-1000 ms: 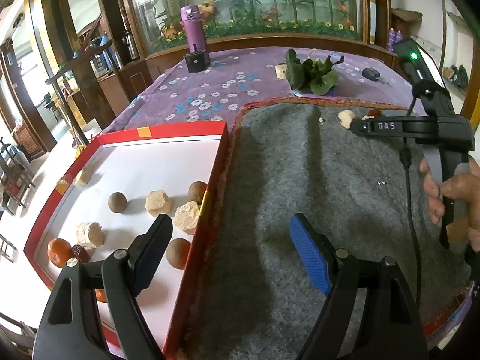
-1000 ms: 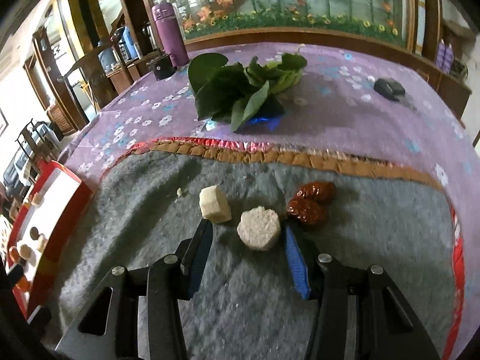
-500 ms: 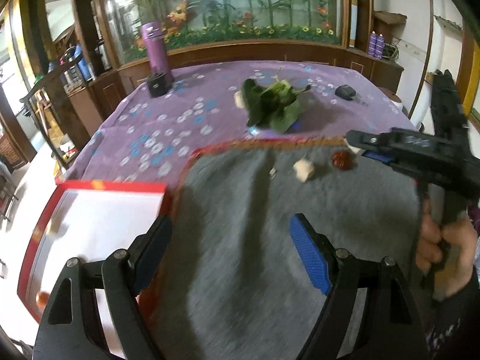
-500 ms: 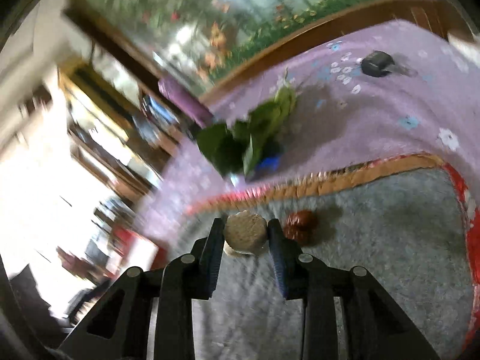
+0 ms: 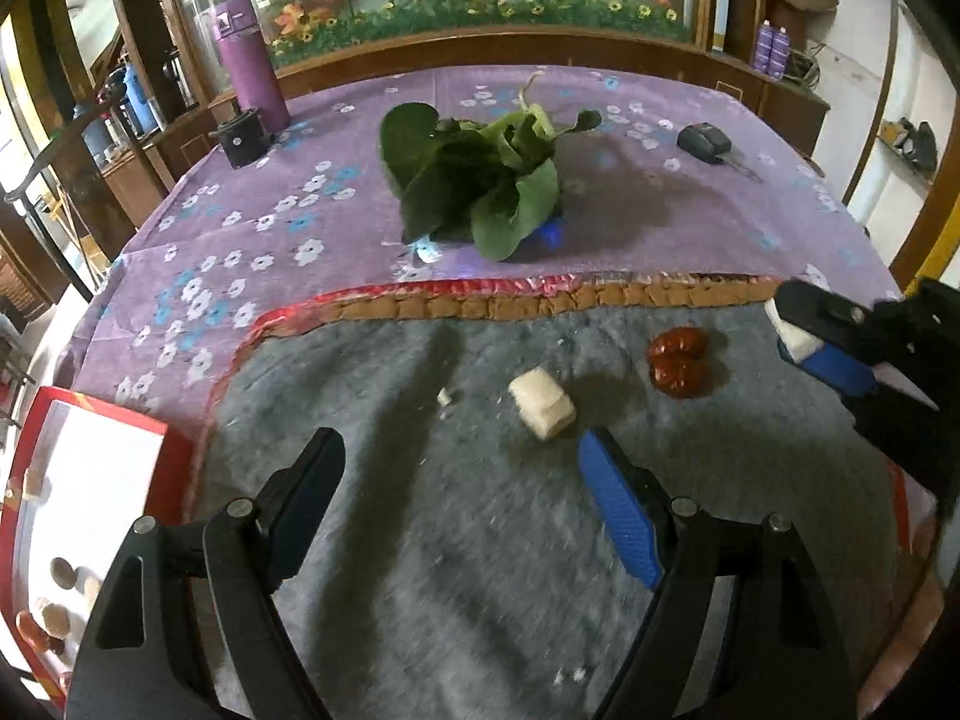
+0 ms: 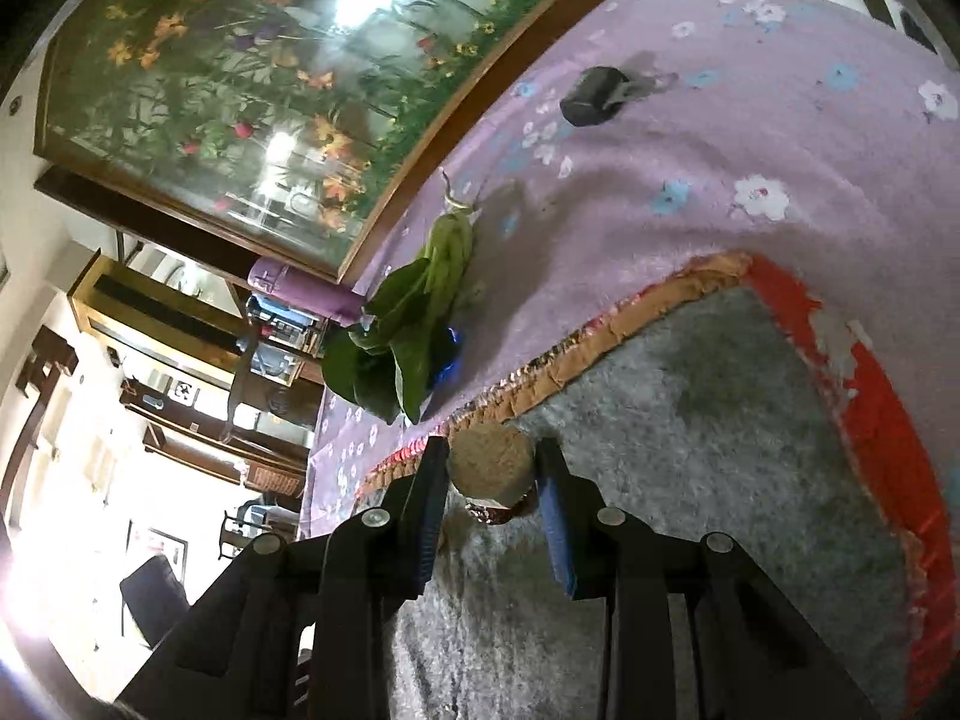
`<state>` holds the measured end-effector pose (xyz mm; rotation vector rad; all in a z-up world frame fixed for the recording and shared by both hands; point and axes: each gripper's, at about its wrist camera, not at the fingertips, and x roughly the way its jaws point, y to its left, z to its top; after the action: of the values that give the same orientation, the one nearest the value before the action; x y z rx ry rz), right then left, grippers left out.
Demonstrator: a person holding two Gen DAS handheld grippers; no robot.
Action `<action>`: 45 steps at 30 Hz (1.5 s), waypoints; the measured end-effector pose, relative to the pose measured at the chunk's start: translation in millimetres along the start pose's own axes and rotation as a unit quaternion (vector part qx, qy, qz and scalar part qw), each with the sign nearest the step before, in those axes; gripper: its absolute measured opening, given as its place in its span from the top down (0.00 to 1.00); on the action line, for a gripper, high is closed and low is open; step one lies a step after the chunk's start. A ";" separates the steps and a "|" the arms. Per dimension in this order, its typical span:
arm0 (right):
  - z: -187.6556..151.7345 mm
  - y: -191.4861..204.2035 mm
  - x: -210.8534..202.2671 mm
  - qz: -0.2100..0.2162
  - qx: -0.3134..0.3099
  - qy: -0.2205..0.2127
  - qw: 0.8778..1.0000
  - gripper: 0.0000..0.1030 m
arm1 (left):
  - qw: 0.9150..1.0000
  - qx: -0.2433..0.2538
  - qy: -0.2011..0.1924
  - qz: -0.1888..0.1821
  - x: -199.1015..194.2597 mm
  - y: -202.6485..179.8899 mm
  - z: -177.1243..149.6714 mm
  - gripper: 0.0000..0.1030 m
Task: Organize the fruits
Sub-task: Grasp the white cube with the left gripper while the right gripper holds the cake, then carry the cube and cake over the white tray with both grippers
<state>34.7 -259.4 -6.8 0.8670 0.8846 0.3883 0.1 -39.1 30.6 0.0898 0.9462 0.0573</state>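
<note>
My right gripper (image 6: 493, 451) is shut on a round pale fruit slice (image 6: 489, 474), lifted off the grey mat (image 6: 690, 420) and rolled sideways. In the left wrist view that gripper (image 5: 783, 329) comes in from the right edge, the slice (image 5: 793, 341) white between its pads. Two red dates (image 5: 678, 362) lie on the mat just left of it. A pale fruit chunk (image 5: 542, 403) rests mid-mat. My left gripper (image 5: 459, 441) hovers open right in front of that chunk, with nothing between its fingers. The red tray (image 5: 174, 462) with several fruits (image 5: 60, 573) sits at the left edge.
A bunch of green leaves (image 5: 480, 180) lies on the purple flowered cloth beyond the mat. A purple bottle (image 5: 249, 66) and a black cap (image 5: 240, 141) stand at the far left, a black key fob (image 5: 705, 141) at the far right. Small crumbs dot the mat.
My right gripper closed on the round pale slice, lifted it and rolled sideways. My left gripper swung right from over the tray to the mat, near the pale chunk.
</note>
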 end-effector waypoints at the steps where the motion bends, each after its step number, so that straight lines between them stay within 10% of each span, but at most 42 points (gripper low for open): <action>1: 0.2 -1.5 0.6 -0.002 0.003 0.004 1.000 0.70 | 1.000 -0.003 -0.001 0.003 2.5 -1.5 2.4 0.22; 16: -8.0 -16.4 13.8 -0.007 0.037 0.055 0.998 0.68 | 1.000 -0.025 0.001 0.019 30.0 -12.9 11.6 0.25; 26: -9.0 -7.3 15.2 -0.029 0.008 0.055 0.998 0.68 | 0.999 -0.020 -0.023 -0.020 25.6 -13.5 11.9 0.82; 45: -8.6 5.1 15.2 -0.034 -0.032 0.033 0.998 0.69 | 0.988 0.017 -0.152 0.035 -69.6 5.2 -8.2 0.82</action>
<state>37.0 -242.7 -13.4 0.7675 0.9559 0.3855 -47.2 -39.7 82.5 0.1595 0.6380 0.0890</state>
